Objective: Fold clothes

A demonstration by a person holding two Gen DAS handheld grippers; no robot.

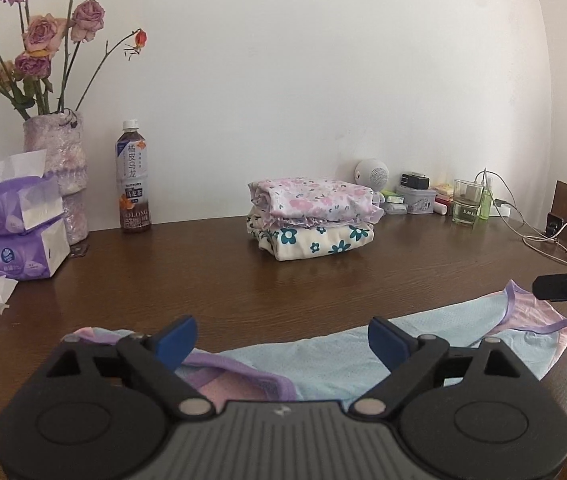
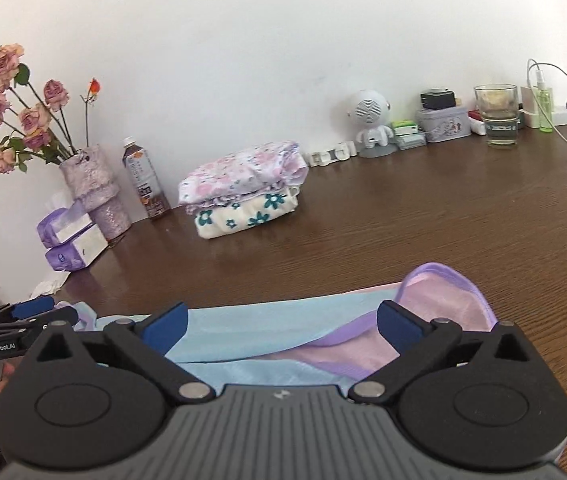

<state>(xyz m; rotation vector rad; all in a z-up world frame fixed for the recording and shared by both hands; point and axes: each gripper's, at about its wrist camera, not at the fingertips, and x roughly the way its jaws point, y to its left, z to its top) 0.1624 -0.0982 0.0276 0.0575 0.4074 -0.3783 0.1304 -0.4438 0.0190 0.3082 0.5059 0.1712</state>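
Plain white wall (image 1: 323, 60) behind dark wood-grain table (image 1: 203, 264); soft light, possibly daylight.

Folded stack (image 1: 310, 217) sits behind the spread garment (image 1: 323, 356).

Left claw (image 1: 282, 340) and right claw (image 2: 281, 326) both spread wide, holding nothing

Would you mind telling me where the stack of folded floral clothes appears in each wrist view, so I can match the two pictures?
Left wrist view: the stack of folded floral clothes sits just right of centre, at mid-height, on the table near the wall.
Right wrist view: the stack sits left of centre, above mid-height, further off.
Shared landmark: the tea bottle, standing to the stack's left in both views.
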